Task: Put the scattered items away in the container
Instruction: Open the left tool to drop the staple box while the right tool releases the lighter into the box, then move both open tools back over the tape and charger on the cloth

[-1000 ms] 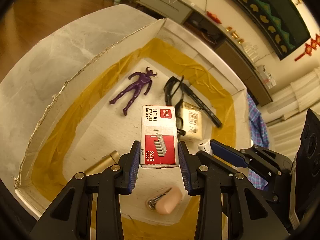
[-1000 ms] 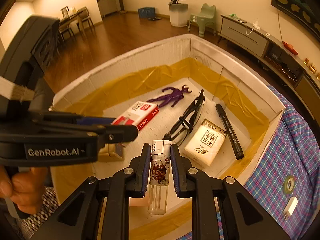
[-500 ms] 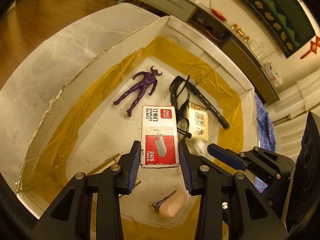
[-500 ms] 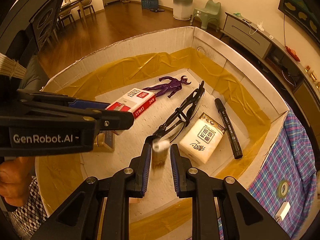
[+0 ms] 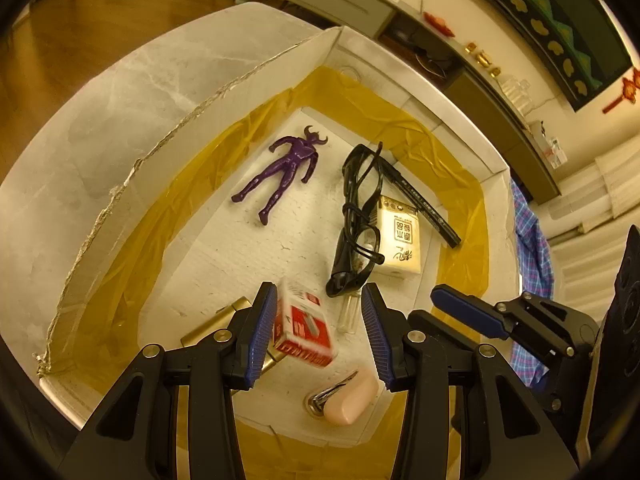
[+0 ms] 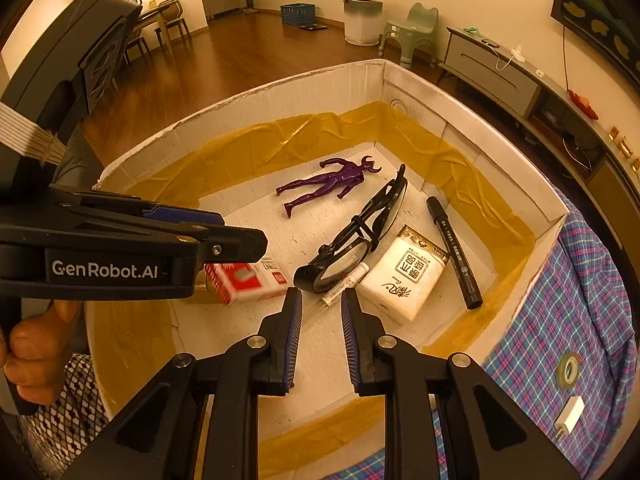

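With both your grippers hanging over the white foam box (image 5: 400, 92) w/ yellow tape lining, neither holds anything. Your left gripper (image 5: 320, 332) has just been opening: jaws stand apart, and the red-and-white staple carton (image 5: 306, 328) sits blurred between them, lower centre of frame, tilted against a brass-coloured metal piece (image 5: 218, 320), clear of both pads. Your right gripper (image 6: 320, 330) shows a narrow gap, nothing clamped; the clear plastic lighter w/ white cap (image 6: 344, 286) lies on the box floor just beyond its tips, beside the black-framed glasses (image 6: 356, 236).

Already in the box: purple horned figurine (image 5: 286, 172) upper centre, cream tissue pack (image 5: 400, 240), black marker pen (image 5: 420, 204), pink-handled nail clipper (image 5: 344, 398) at bottom.

Risks from here:
- Carton looks mid-tumble, leaning on the brass piece, so it may roll or settle on the lighter. Don't drop the jaws down now; you'd clip it.
- Lighter touches the glasses' lens edge. Any sweep of your right tips could shove it into the lens or snag a temple arm.
- Left and right tools sit close, so lifting out carelessly could knock them together.
- In the right view, a tape roll (image 6: 568, 368) and a small white block (image 6: 570, 420) remain on the plaid cloth (image 6: 580, 280), lower right, outside the box. Prob still to collect.
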{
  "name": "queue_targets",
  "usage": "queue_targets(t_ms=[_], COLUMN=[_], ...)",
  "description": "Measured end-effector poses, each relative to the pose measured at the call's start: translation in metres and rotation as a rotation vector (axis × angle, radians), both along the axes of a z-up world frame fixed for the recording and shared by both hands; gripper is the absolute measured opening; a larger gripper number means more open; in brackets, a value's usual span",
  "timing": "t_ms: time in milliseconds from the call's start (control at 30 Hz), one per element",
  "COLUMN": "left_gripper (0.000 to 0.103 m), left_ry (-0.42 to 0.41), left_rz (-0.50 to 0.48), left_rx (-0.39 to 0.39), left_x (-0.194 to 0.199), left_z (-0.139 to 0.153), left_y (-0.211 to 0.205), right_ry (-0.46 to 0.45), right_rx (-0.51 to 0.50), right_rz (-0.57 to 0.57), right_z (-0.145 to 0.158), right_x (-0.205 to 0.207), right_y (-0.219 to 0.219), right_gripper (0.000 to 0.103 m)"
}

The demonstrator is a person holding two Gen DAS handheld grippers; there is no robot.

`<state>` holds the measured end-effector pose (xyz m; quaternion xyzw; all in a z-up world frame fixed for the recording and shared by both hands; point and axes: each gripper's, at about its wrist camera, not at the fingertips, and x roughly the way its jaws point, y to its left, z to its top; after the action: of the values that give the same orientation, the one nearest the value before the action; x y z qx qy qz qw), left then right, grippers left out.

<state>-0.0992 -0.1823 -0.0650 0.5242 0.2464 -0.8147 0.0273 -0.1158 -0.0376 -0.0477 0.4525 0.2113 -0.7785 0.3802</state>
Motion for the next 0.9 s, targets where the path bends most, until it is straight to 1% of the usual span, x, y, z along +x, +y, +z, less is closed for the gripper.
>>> queue_targets(t_ms=[200, 367, 733, 900], left_gripper=[0.046, 0.046, 0.046, 0.046], left_ry=[0.028, 0.051, 0.076, 0.132], left_rz=[-0.013, -0.020, -0.045, -0.068], left_rx=[-0.047, -0.084, -0.130, -0.185], left_x=[0.007, 0.013, 0.030, 0.043], left_z=[0.011, 0.022, 0.042, 0.061], left_y=[0.004, 0.010, 0.029, 0.047], right_ry=[-0.015, -0.053, -0.094, -0.136], right_rx=[-0.044, -0.104, -0.201, -0.303], right_rz=[-0.017, -0.028, -0.052, -0.070], right_z=[0.009, 0.016, 0.028, 0.036], right_x=[0.004, 0.009, 0.022, 0.028], right_y=[0.010, 0.022, 0.048, 0.069], right_gripper=[0.022, 0.023, 0.023, 0.023])
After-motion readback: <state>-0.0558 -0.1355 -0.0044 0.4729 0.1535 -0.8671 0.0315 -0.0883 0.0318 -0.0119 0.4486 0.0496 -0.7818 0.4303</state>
